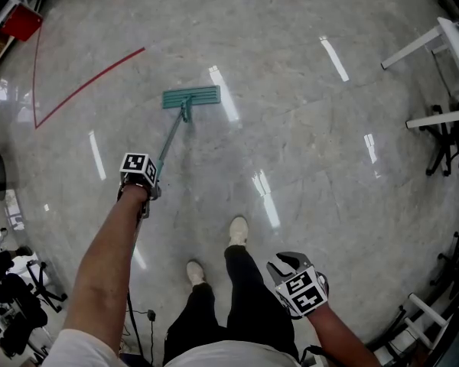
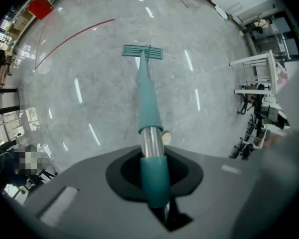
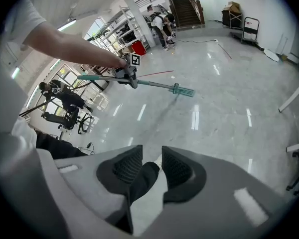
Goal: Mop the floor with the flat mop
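Observation:
The flat mop's teal head (image 1: 191,96) lies flat on the grey marble floor ahead of me. Its teal handle (image 1: 168,140) slants back to my left gripper (image 1: 141,180), which is shut on it. In the left gripper view the handle (image 2: 148,103) runs out between the jaws to the mop head (image 2: 142,52). My right gripper (image 1: 284,263) hangs low by my right leg, open and holding nothing. In the right gripper view only my dark trouser leg shows behind the gap of the right gripper (image 3: 152,168); the mop head (image 3: 182,89) and left gripper (image 3: 127,73) are further off.
A red taped line (image 1: 92,82) crosses the floor at far left, near a red bin (image 1: 23,23). White table legs (image 1: 432,48) and dark chair bases (image 1: 444,147) stand at the right. Equipment and a cable (image 1: 134,316) lie at lower left. People (image 3: 162,20) stand far back.

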`<state>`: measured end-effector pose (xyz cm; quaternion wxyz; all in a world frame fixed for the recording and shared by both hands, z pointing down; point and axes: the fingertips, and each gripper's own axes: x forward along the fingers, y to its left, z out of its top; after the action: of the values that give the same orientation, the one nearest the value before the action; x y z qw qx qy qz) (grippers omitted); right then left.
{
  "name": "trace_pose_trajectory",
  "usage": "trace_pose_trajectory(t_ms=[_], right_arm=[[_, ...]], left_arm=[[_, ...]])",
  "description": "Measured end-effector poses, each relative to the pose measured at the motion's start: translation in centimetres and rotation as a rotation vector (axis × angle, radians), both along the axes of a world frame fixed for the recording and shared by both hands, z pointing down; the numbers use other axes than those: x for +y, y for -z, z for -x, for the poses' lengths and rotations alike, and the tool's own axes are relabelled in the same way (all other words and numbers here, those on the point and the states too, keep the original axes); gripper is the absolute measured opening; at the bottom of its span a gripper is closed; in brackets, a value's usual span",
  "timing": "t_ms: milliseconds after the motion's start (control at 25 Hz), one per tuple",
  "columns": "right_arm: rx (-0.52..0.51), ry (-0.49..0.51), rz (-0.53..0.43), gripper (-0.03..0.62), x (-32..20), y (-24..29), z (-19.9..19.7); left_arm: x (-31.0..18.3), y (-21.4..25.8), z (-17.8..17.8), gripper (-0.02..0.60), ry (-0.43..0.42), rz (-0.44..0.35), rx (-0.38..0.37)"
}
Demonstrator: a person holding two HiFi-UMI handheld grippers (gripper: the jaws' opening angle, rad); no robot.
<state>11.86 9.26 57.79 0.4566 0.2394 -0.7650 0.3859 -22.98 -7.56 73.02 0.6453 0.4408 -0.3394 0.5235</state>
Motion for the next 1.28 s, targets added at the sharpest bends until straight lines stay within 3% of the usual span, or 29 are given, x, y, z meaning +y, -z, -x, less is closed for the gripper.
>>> trace_pose_trajectory(t_ms=[240, 560, 840, 1280], right_arm=[[0.014, 0.005, 0.011, 0.124, 0.8, -0.6, -0.9], [0.002, 0.026, -0.018, 0.124, 1.0, -0.2, 1.0], [-0.015, 0.035, -0.061, 0.124, 1.7, -0.1, 3.3], [-0.022, 0.082, -0.118, 0.124, 5.0, 0.9, 8.2]], left_arm=[[-0.5, -0.7, -0.8, 0.057, -0.004, -0.033, -0.015], [3.4, 0.3, -1.6, 0.057, 0.028, -0.07, 0.018], [11.1, 2.3, -1.9, 0.057, 0.019, -0.097, 0.066], [27.2, 4.1, 0.3, 0.057, -0.061, -0.046, 0.069]])
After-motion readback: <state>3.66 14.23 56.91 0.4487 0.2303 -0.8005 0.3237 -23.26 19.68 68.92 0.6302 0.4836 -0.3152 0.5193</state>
